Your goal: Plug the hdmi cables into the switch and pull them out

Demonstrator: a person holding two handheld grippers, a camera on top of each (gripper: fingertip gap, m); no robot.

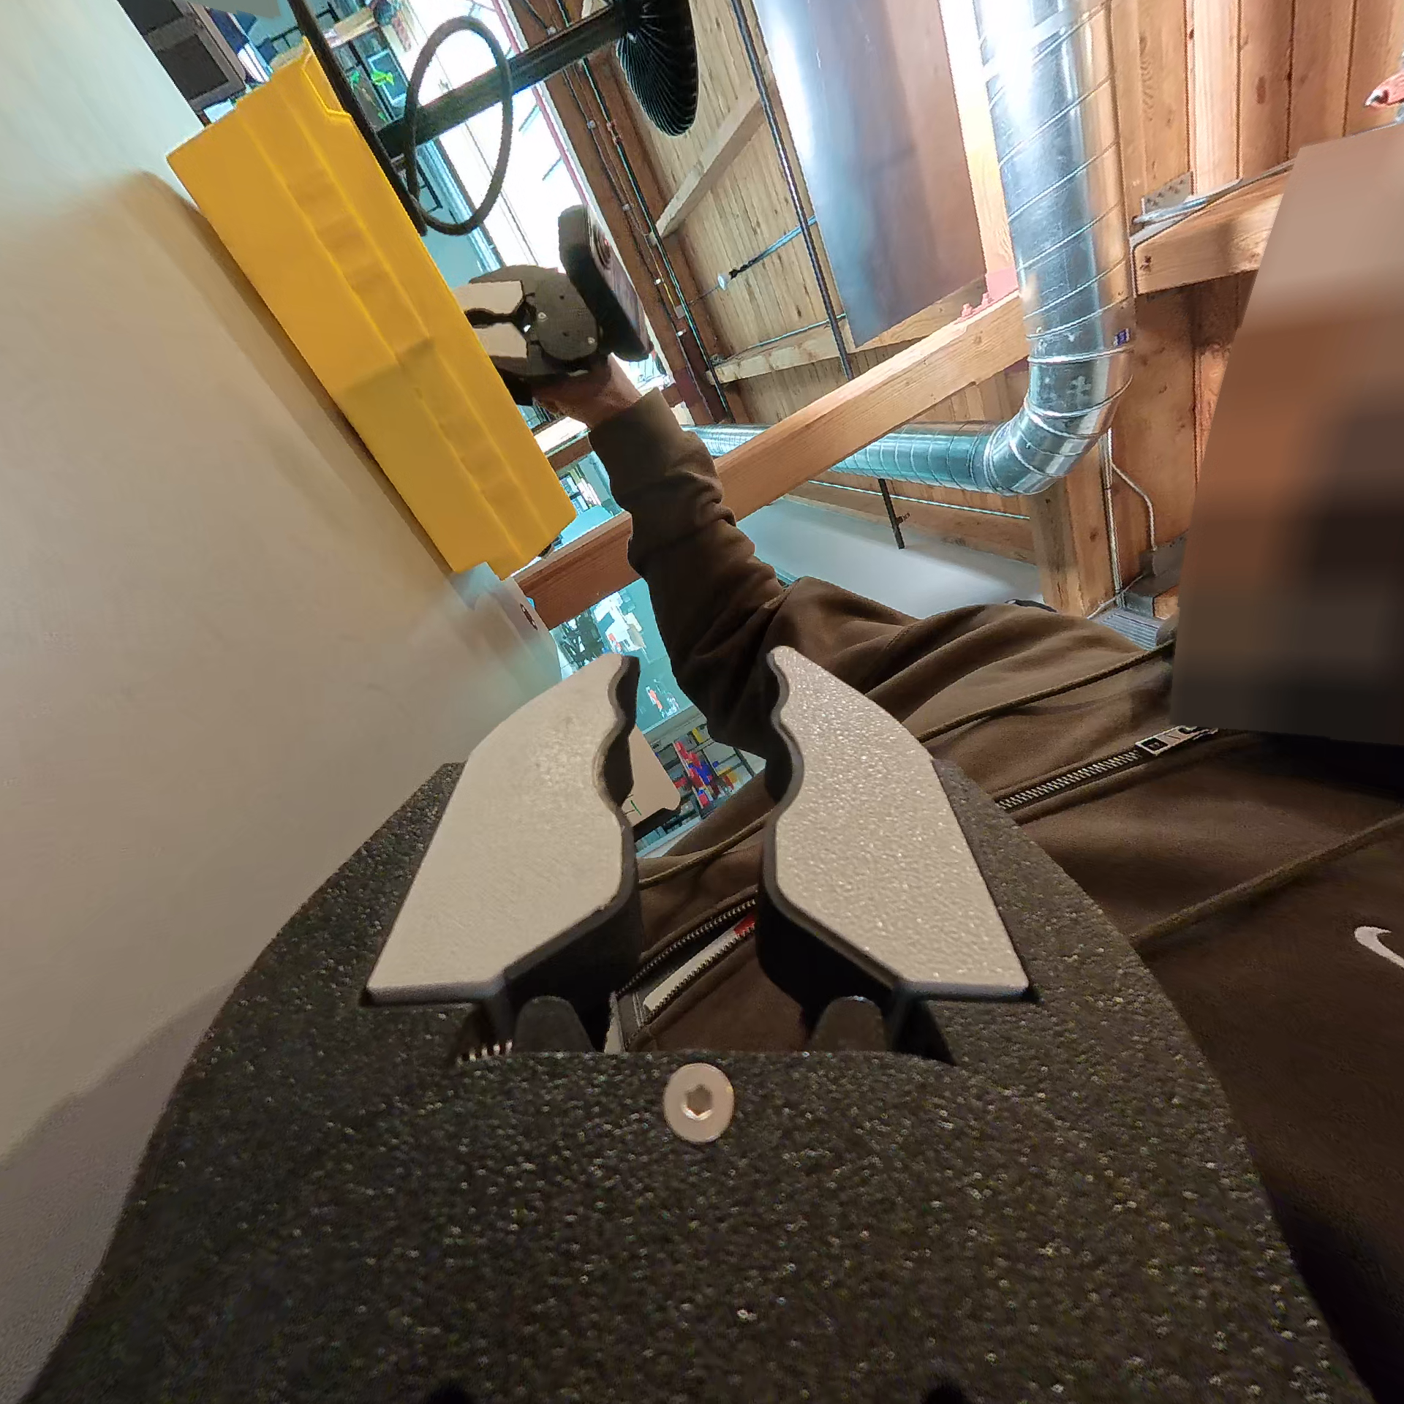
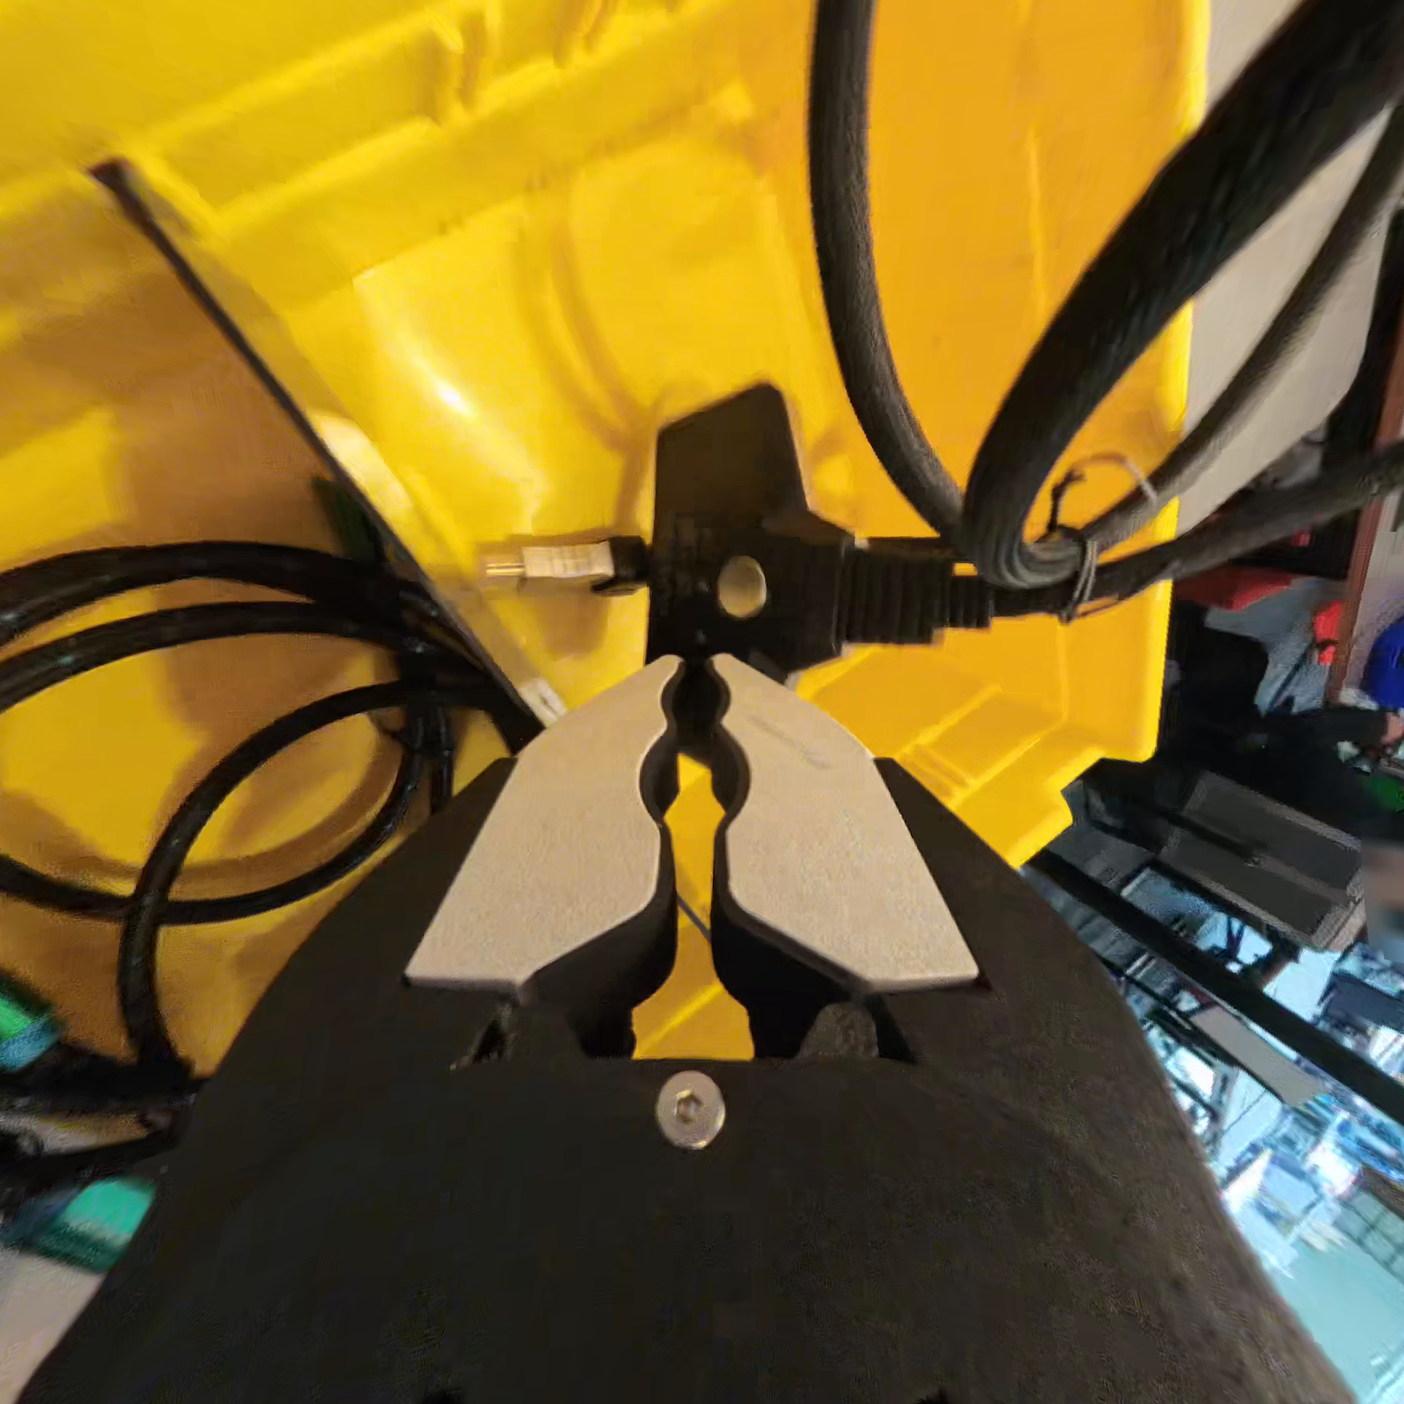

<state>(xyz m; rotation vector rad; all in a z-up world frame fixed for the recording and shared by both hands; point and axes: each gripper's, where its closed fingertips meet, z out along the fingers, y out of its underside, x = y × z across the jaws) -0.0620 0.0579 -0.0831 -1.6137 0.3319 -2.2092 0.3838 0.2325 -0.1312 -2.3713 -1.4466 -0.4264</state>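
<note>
My right gripper (image 2: 695,665) is shut, its fingertips pinched on a thin tab of a black cable connector (image 2: 729,547). The connector has a metal plug tip (image 2: 547,566) pointing left and a ribbed sleeve leading right into a tied bundle of black cables (image 2: 1064,456). It hangs over the open yellow bin (image 2: 532,266). My left gripper (image 1: 699,668) is open and empty, pointing at a person's brown jacket (image 1: 1064,760). In the left wrist view the right gripper (image 1: 501,319) sits at the rim of the yellow bin (image 1: 365,319).
Coiled black cables (image 2: 190,684) and a dark divider plate (image 2: 251,304) lie in the bin's left part. The bin stands on a pale table (image 1: 152,608). A metal duct (image 1: 1048,304), wooden beams and a black fan (image 1: 661,61) are behind.
</note>
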